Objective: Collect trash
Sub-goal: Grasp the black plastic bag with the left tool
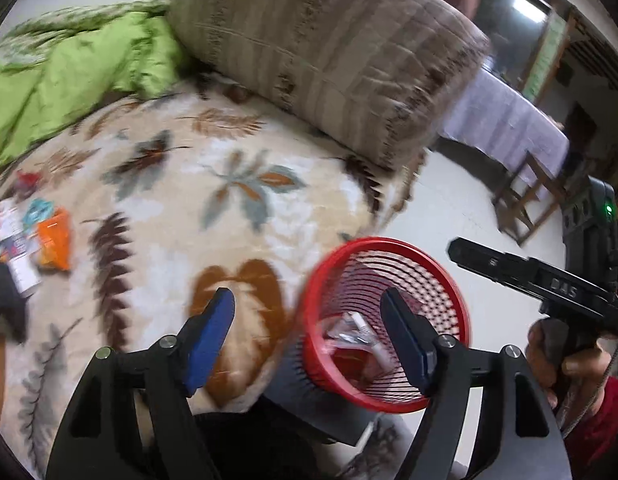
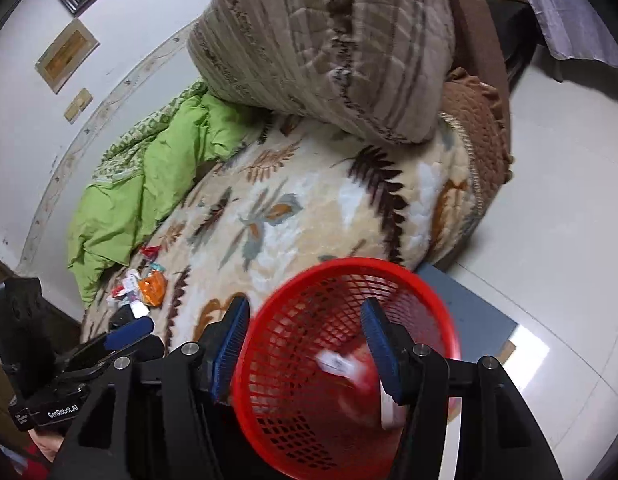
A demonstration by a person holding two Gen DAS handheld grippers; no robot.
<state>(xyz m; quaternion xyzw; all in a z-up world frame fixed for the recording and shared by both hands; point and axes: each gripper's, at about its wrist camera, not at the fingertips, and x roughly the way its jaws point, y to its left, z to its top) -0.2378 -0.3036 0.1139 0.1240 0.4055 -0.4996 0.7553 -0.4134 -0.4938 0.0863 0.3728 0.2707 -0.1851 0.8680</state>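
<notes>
A red mesh basket [image 1: 385,320] [image 2: 341,360] stands beside the bed, with clear and white wrappers [image 1: 349,332] in it. My left gripper [image 1: 309,336] hangs open just above its left rim, nothing between its blue pads. My right gripper [image 2: 307,348] is open over the basket's mouth, and a blurred white scrap [image 2: 337,362] lies below it inside. More trash lies on the blanket to the left: an orange packet [image 1: 55,244] [image 2: 153,286], a white tube [image 1: 17,248], a teal wrapper [image 1: 39,210] and a red wrapper [image 2: 151,251].
The bed carries a leaf-patterned blanket [image 2: 309,208], a green quilt [image 1: 69,68] and a folded striped quilt [image 1: 329,40]. The basket rests on a grey flat stand [image 2: 477,312] on a pale tiled floor [image 2: 569,200]. A cloth-covered table [image 1: 509,120] and a wooden chair [image 1: 521,200] stand beyond.
</notes>
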